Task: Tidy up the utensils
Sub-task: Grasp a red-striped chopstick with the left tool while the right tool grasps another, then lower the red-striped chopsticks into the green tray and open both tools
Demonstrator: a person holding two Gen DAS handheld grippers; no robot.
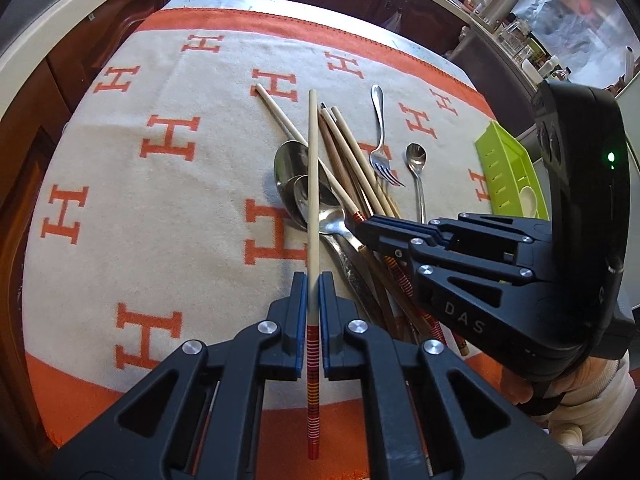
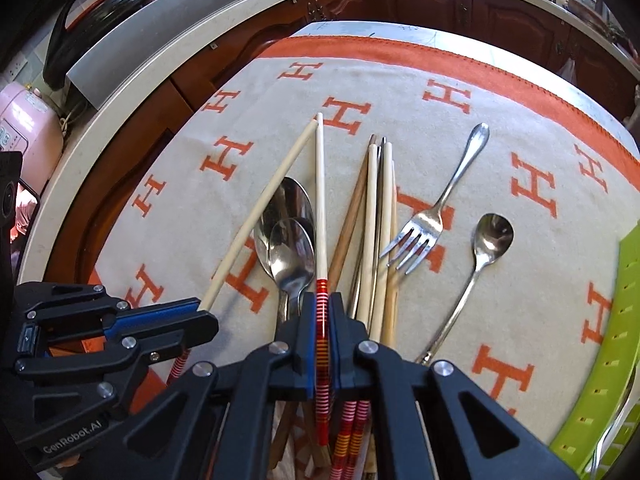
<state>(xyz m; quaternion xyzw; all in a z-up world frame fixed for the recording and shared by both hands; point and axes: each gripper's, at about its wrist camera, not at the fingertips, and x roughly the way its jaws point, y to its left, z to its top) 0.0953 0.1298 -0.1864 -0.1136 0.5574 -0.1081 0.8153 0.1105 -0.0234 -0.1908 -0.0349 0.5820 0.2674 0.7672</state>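
My left gripper [image 1: 313, 300] is shut on a pale chopstick [image 1: 313, 184] with a red-striped end, which points away over the pile. My right gripper [image 2: 322, 320] is shut on a matching red-banded chopstick [image 2: 320, 200]. Each gripper also shows in the other view: the right gripper [image 1: 362, 222] reaches in from the right, the left gripper [image 2: 204, 314] from the left. Under them lie two large spoons [image 2: 290, 216], several more chopsticks [image 2: 376, 220], a fork [image 2: 428, 228] and a small spoon [image 2: 490, 236].
A cream blanket [image 1: 160, 208] with orange H letters covers the table. A lime-green slotted tray [image 1: 508, 168] [image 2: 616, 340] stands at the right edge. Dark wood cabinets and a pale counter edge [image 2: 160, 64] curve behind. A sleeve [image 1: 580, 400] shows at lower right.
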